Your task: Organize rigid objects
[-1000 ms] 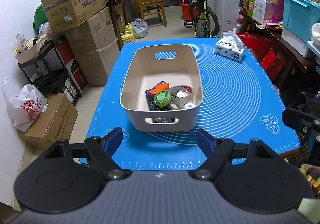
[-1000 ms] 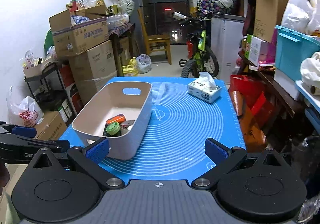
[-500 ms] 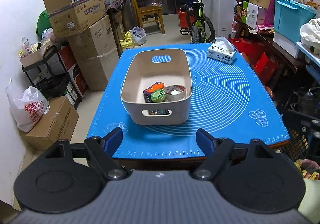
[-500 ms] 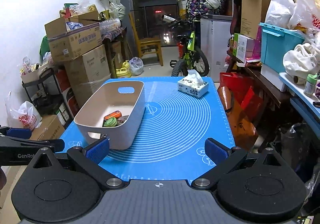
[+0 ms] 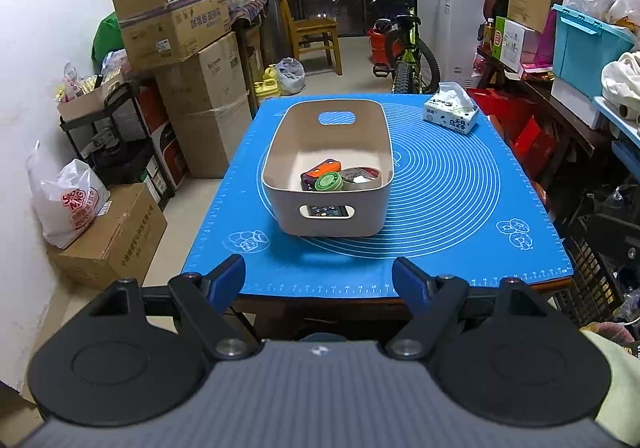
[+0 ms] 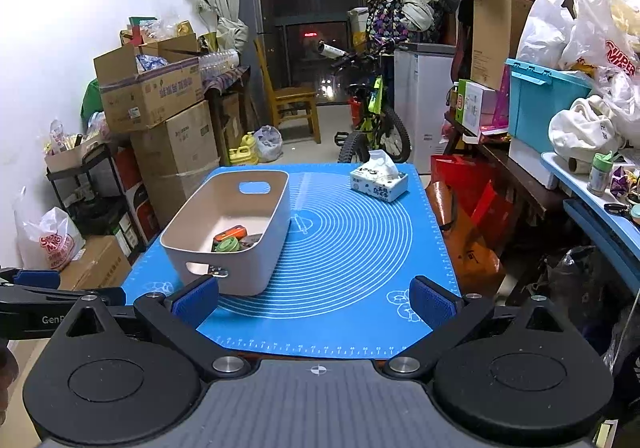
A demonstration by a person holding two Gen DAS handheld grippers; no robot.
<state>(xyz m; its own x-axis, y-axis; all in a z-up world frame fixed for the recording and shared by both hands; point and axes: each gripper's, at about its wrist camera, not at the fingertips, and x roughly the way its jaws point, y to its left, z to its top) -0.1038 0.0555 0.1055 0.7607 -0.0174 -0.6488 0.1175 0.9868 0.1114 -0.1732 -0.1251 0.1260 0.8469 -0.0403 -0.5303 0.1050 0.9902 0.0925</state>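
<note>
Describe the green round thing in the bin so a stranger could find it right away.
On the blue mat stands a beige bin. At its near end, the green round lid lies beside an orange-and-purple item and a grey tape roll. It is the only green thing there.

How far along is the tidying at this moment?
Done, by the look of it: the small items, a green lid and a tape roll among them, lie in the bin. In hand: nothing; the left gripper and right gripper are open and empty, short of the mat. Left: only a tissue box remains loose on the mat.
</note>
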